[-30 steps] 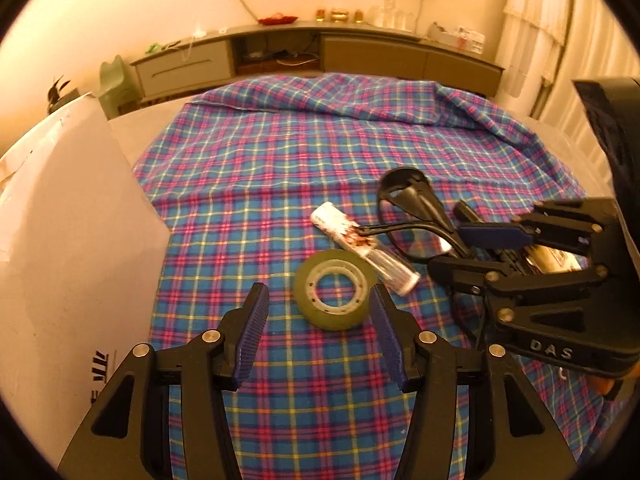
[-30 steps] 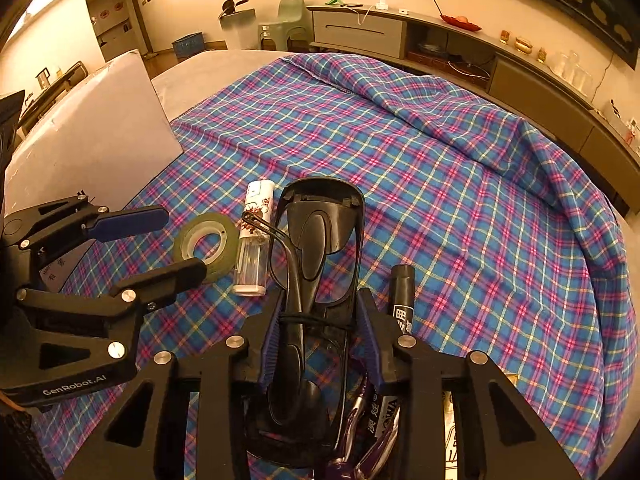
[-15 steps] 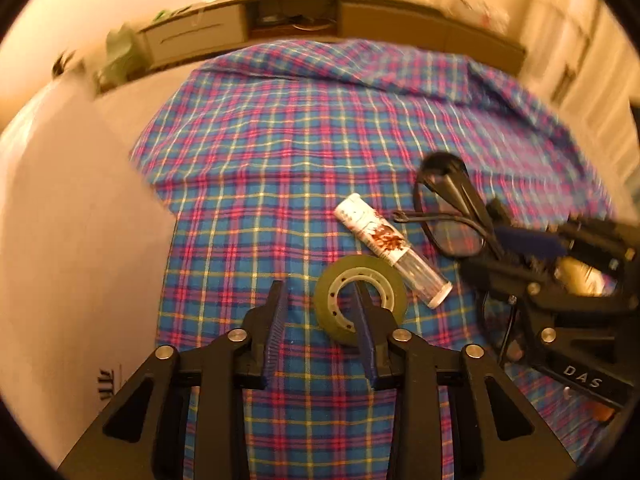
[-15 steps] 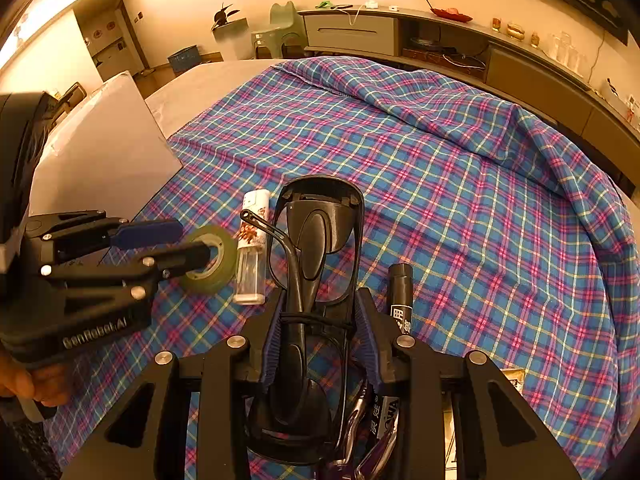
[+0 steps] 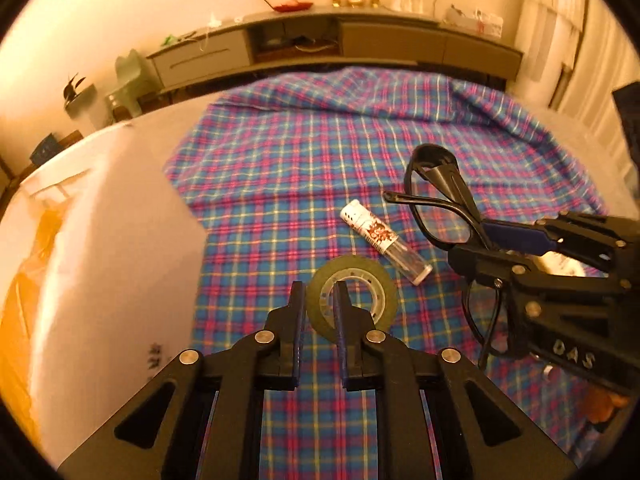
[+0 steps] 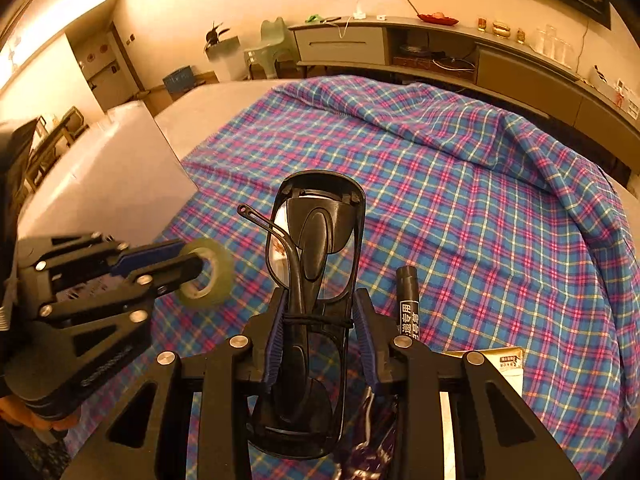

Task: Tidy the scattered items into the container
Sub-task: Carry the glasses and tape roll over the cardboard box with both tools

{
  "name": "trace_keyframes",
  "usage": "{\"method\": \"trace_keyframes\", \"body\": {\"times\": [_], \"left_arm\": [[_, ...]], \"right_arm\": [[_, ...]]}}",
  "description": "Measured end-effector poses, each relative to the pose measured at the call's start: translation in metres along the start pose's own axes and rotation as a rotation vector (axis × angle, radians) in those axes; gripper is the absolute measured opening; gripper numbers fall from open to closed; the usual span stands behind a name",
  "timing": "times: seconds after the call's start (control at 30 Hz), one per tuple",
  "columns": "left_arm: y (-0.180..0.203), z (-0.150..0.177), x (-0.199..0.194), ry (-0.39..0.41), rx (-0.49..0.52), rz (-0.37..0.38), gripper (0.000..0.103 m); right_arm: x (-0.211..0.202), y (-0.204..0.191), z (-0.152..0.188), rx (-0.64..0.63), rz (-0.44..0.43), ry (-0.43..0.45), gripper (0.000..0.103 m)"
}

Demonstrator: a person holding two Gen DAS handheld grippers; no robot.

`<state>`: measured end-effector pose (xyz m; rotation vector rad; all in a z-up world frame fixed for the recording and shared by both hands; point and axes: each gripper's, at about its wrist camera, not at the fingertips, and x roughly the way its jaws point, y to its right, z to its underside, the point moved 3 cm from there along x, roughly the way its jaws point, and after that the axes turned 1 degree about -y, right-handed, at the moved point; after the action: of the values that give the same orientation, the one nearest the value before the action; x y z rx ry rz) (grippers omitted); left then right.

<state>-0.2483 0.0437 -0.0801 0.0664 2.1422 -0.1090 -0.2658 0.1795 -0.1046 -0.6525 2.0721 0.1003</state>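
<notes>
My left gripper (image 5: 318, 300) is shut on the rim of a roll of clear tape (image 5: 360, 300), one finger inside the ring and one outside; in the right wrist view the tape roll (image 6: 210, 274) hangs lifted off the cloth. My right gripper (image 6: 318, 316) is shut on black glasses (image 6: 312, 248), which also show in the left wrist view (image 5: 440, 208). A white container (image 5: 100, 240) stands at the left. A small clear tube (image 5: 384, 236) lies on the plaid cloth (image 5: 300, 160).
A black marker (image 6: 408, 300) and a white packet (image 6: 504, 364) lie on the cloth beside my right gripper, with a dark wrapper (image 6: 368, 420) under it. A long low cabinet (image 5: 320, 40) runs along the far wall.
My left gripper closed on the tape roll's rim and lifted it off the cloth. My right gripper kept its hold on the glasses and rose slightly.
</notes>
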Motion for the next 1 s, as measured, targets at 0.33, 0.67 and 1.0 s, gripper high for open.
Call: {"method": "trace_keyframes", "body": {"times": [0.33, 0.67, 1.0], "left_arm": [[-0.001, 0.029, -0.052, 0.032, -0.002, 0.061, 0.013], [-0.001, 0.078, -0.093, 0.038, 0.026, 0.116, 0.013], [-0.002, 0.116, -0.133, 0.069, 0.063, 0.164, 0.013]], "right_arm": [[-0.029, -0.006, 0.009, 0.11, -0.098, 0.018, 0.034], [-0.046, -0.037, 0.047, 0.125, -0.129, -0.007, 0.034], [-0.073, -0.073, 0.078, 0.149, -0.174, 0.015, 0.034]]}}
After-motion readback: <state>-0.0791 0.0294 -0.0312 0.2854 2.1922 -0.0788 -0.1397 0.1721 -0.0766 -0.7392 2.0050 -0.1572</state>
